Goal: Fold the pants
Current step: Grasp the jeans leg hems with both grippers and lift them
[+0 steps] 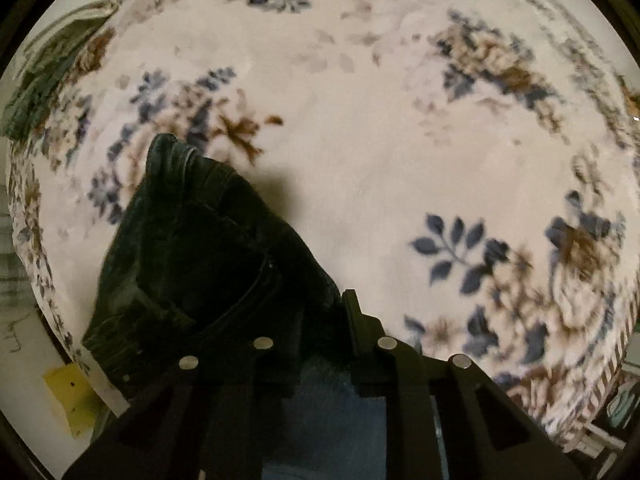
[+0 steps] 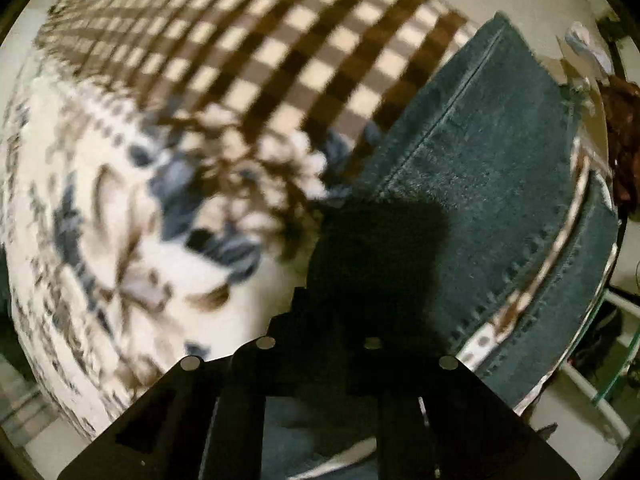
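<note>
While the left gripper (image 1: 320, 344) was held low over the floral blanket (image 1: 360, 160), a bunched fold of the dark pants (image 1: 192, 248) was seen pinched between its fingers. From the right wrist view, the pants (image 2: 480, 160) were spread over the blanket's checked border — the right gripper (image 2: 320, 320) lay in deep shadow (its finger gap could not be told).

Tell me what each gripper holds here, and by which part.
Left gripper grips the dark pants at a bunched edge near a seam. Right gripper seems shut on the pants; shadow hides where.
</note>
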A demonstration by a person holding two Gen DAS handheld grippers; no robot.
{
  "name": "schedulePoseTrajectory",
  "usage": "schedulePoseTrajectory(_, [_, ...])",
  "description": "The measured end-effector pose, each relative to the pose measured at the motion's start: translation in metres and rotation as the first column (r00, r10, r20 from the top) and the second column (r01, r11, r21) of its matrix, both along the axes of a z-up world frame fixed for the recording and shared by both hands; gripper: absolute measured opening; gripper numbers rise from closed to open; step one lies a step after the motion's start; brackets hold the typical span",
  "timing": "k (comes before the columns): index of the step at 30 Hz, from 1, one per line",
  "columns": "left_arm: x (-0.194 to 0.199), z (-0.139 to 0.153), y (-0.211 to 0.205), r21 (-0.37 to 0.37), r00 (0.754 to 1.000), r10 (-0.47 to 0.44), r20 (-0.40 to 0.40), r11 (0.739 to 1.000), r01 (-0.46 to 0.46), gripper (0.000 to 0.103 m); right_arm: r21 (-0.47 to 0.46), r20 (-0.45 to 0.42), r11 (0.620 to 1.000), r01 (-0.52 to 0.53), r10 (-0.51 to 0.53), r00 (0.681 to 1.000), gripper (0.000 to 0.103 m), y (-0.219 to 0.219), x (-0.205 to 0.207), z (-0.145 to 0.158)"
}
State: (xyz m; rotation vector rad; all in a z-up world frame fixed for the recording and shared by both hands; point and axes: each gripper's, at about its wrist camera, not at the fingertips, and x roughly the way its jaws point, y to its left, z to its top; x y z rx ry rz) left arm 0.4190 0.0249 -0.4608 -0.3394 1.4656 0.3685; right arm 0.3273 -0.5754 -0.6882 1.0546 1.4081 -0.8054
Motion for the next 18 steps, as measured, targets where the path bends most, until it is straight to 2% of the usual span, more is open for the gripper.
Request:
schedulePoseTrajectory(4, [-0.056, 0.049, 0.002, -0.047, 0.998, 0.02, 0.065, 0.999, -0.017, 0.014, -0.042, 0.061, 0.997, -0.07, 0.073, 0.996, 0.008, 0.025, -0.013, 0.039])
schedulePoseTrajectory(7, [-0.075, 0.063, 0.038, -0.081, 0.995, 0.043, 0.088, 0.996, -0.036, 0.013, -0.048, 0.106, 0.994, -0.098, 0.103, 0.989, 0.008, 0.03, -0.052, 0.059])
schedulePoseTrajectory(8, [-0.091, 0.066, 0.044, -0.09, 0.994, 0.052, 0.092, 0.995, -0.043, 0.013, -0.051, 0.114, 0.993, -0.105, 0.111, 0.987, 0.008, 0.037, -0.066, 0.075])
schedulePoseTrajectory(10, [-0.119, 0.06, 0.053, -0.092, 0.994, 0.062, 0.089, 0.994, -0.054, 0.013, -0.044, 0.126, 0.992, -0.117, 0.121, 0.985, 0.008, 0.034, -0.093, 0.088])
schedulePoseTrajectory(13, [-0.178, 0.04, 0.059, -0.095, 0.995, 0.084, 0.05, 0.992, -0.079, 0.012, -0.037, 0.127, 0.99, -0.139, 0.142, 0.982, 0.008, 0.027, -0.159, 0.103])
schedulePoseTrajectory(15, [-0.212, 0.021, 0.064, -0.075, 0.995, 0.098, 0.016, 0.993, -0.096, 0.011, -0.03, 0.109, 0.988, -0.15, 0.153, 0.982, 0.008, 0.03, -0.203, 0.099])
schedulePoseTrajectory(18, [-0.252, -0.019, 0.073, -0.03, 0.991, 0.127, -0.03, 0.991, -0.128, 0.011, 0.006, 0.084, 0.988, -0.157, 0.156, 0.984, 0.008, 0.037, -0.249, 0.076])
